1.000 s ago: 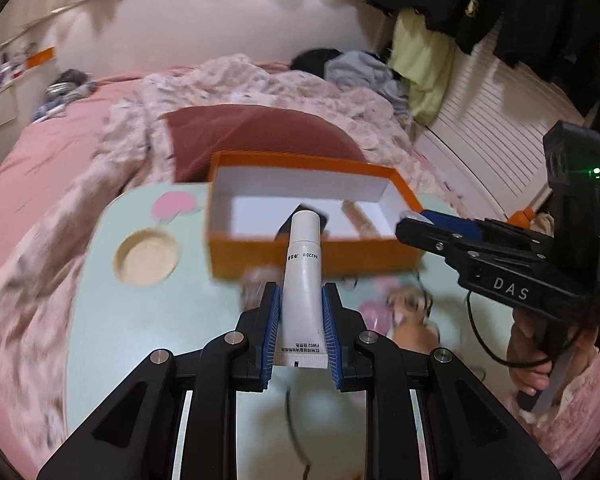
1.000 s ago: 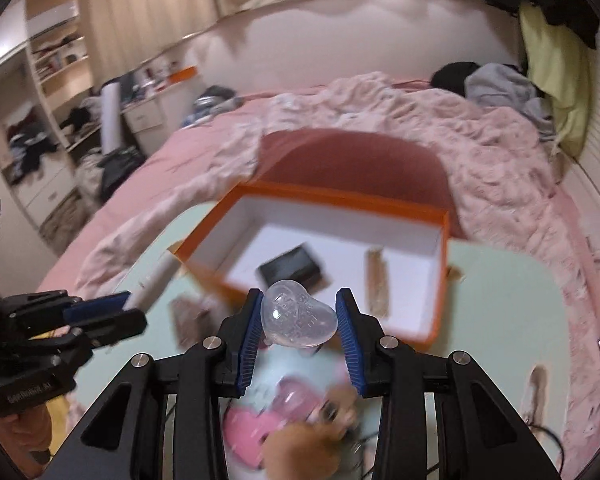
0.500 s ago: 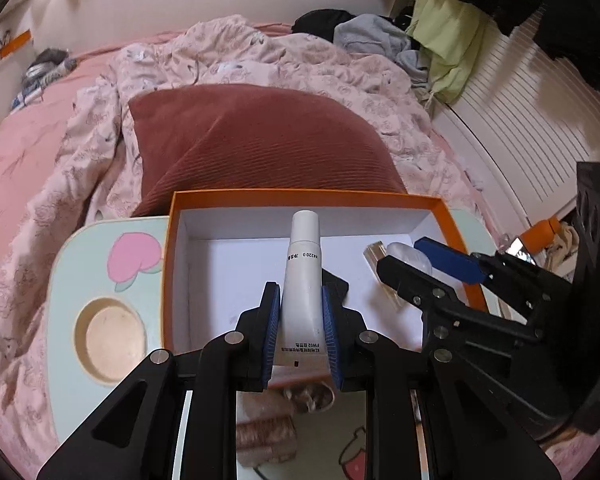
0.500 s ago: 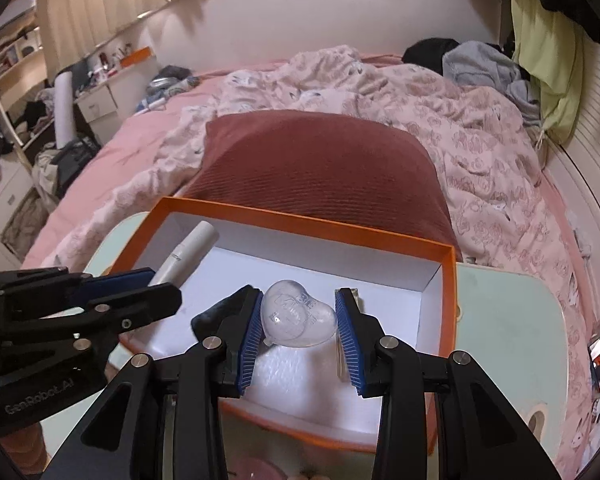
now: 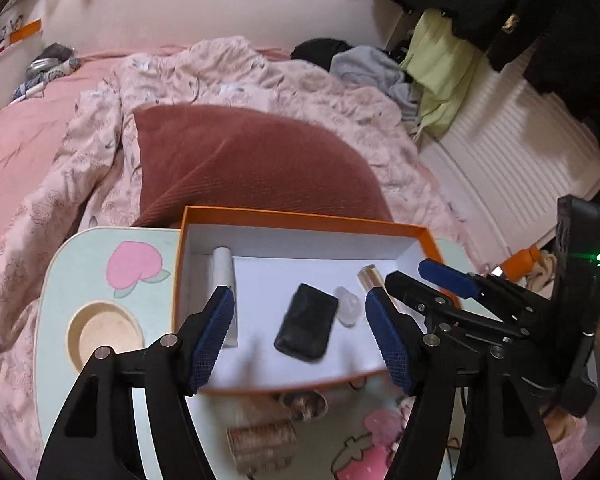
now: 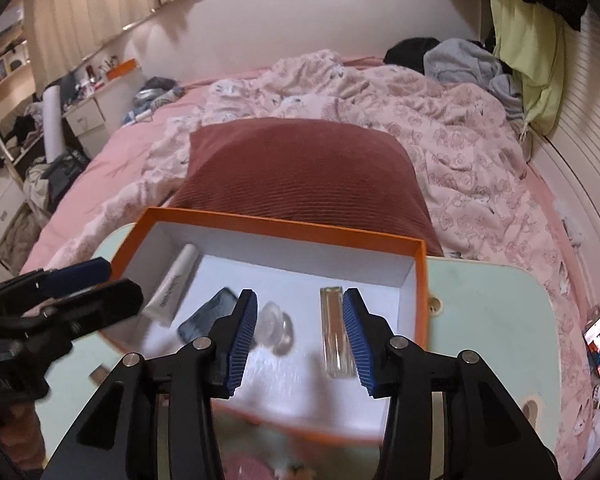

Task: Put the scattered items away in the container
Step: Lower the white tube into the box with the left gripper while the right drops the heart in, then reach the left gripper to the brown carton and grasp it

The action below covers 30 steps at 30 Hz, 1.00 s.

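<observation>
Right wrist: mint table beside bed

Box on table; tube left inside, case middle, bottle right; pillow behind.

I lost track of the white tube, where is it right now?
The white tube lies inside the orange box, along its left wall in both wrist views, left of the black case; neither gripper holds it.
</observation>
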Tool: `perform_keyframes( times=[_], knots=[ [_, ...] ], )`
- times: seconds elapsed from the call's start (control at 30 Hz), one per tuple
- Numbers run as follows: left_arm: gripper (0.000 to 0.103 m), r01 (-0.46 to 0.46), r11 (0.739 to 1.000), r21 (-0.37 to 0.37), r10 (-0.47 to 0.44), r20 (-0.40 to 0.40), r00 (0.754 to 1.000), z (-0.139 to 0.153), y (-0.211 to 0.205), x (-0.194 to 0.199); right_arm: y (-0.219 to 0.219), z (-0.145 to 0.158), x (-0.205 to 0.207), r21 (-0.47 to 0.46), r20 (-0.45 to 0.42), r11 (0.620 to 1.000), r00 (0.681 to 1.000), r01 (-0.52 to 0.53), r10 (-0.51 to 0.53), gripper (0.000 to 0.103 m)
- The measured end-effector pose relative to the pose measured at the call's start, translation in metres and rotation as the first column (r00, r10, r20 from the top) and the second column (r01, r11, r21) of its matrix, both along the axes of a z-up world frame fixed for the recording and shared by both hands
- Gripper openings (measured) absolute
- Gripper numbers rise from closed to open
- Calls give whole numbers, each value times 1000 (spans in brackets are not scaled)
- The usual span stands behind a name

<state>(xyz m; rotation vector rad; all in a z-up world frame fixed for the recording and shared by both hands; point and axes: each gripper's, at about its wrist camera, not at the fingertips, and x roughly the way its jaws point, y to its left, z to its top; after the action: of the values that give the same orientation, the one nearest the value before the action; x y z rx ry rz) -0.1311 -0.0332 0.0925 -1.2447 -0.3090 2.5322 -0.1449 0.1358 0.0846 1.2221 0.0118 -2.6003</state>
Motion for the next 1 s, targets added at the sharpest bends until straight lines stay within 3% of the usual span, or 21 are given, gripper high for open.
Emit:
perform_keyframes(
  times=[0.13, 0.23, 0.3, 0.47, 0.6, 0.77, 0.93, 1.0],
  knots=[
    [69, -1, 1000, -6, 1, -38, 999, 12, -3, 35, -1, 19, 47, 24, -64, 998, 996, -60, 61, 44],
    [70, -4, 1000, -27, 2, -66, 998, 11, 2, 69, -3, 26, 92, 80, -118, 992, 988, -94, 103, 58],
    [70, 8, 1000, -27, -10, -70, 997, 3, 6, 95, -1, 23, 120, 110, -134, 988, 983, -112, 127, 59],
    [71, -40, 995, -91, 34, -66, 997, -27, 11, 146, 8, -10, 162, 64, 8, 978, 980, -200, 200, 59],
    [71, -97, 987, -126, 94, -33, 995, -49, 7, 165, 10, -44, 178, 108, 97, 971, 974, -213, 203, 59],
    [71, -143, 975, -167, 148, 19, 989, -72, 8, 170, 4, -68, 190, 149, 132, 966, 972, -213, 194, 59],
    [72, -153, 955, -254, 167, 34, 985, -82, 17, 169, 1, -70, 197, 180, 97, 967, 981, -182, 167, 60],
    [81, -149, 945, -291, 165, 30, 986, -83, 22, 169, 4, -71, 197, 165, 95, 972, 983, -170, 156, 62]
  ],
)
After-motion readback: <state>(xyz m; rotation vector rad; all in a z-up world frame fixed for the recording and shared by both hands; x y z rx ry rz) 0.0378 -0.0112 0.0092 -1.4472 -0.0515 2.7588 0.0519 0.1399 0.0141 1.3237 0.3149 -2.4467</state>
